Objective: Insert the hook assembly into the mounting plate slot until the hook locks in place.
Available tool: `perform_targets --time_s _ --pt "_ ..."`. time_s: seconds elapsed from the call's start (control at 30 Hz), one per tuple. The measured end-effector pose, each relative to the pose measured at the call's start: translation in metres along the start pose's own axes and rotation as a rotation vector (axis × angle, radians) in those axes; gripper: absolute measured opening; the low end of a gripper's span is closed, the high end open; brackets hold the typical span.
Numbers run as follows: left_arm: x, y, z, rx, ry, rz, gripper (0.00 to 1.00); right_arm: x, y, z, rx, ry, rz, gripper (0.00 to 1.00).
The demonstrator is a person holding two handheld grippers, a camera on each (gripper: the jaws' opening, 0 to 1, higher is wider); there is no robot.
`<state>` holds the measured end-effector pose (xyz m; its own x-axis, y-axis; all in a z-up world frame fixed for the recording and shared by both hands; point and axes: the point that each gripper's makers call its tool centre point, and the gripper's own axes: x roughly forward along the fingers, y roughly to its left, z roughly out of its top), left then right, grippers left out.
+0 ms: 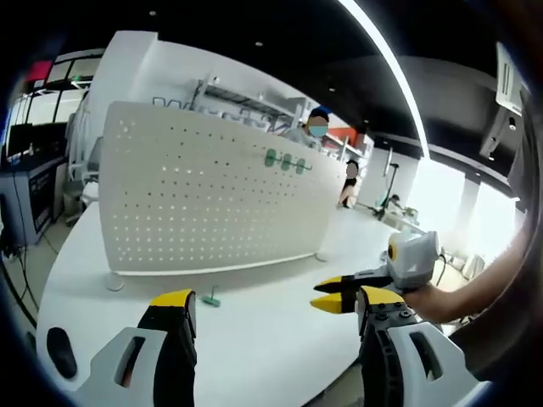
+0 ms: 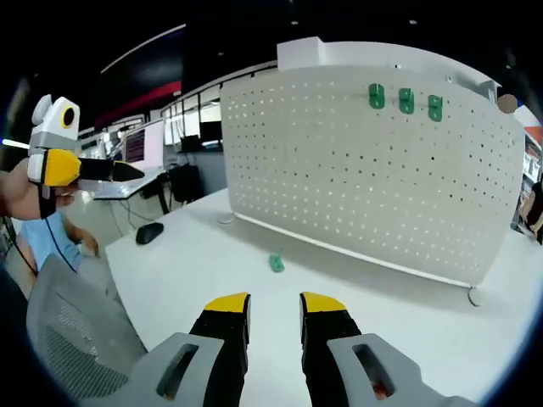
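A white pegboard (image 1: 212, 195) (image 2: 365, 170) stands upright on a white table (image 1: 271, 339) (image 2: 187, 263). Three green hooks (image 1: 286, 161) (image 2: 405, 99) are fixed in a row near its upper edge. One loose green hook (image 1: 210, 298) (image 2: 277, 263) lies on the table in front of the board. My left gripper (image 1: 276, 301) is open, its jaws wide apart with nothing between them, short of the loose hook. My right gripper (image 2: 274, 303) is open with a narrower gap and holds nothing. The right gripper (image 1: 322, 293) enters the left gripper view from the right. The left gripper (image 2: 127, 170) shows at the left, held by a hand.
A black computer mouse (image 2: 149, 232) (image 1: 61, 352) lies near the table's edge. A grey mesh chair (image 2: 76, 339) stands close to the table. Desks with monitors (image 2: 144, 148) are behind. People (image 1: 316, 127) stand beyond the board. A person's arm (image 1: 484, 288) reaches in at the right.
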<state>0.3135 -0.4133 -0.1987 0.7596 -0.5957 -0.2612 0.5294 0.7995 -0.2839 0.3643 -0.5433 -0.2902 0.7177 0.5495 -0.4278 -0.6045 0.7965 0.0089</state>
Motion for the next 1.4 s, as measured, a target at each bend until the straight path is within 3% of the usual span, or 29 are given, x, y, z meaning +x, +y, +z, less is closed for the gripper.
perform_targets --time_s 0.53,1.13,1.4 --pt "-0.004 0.032 -0.008 -0.034 0.009 0.049 0.8 0.071 0.018 0.014 -0.032 0.021 0.098 0.22" --pt "-0.005 0.063 -0.01 -0.052 0.026 0.106 0.8 0.154 0.015 0.005 0.003 0.095 0.145 0.22" --pt "-0.003 0.075 -0.008 -0.059 0.028 0.128 0.79 0.175 0.014 -0.006 0.019 0.134 0.157 0.22"
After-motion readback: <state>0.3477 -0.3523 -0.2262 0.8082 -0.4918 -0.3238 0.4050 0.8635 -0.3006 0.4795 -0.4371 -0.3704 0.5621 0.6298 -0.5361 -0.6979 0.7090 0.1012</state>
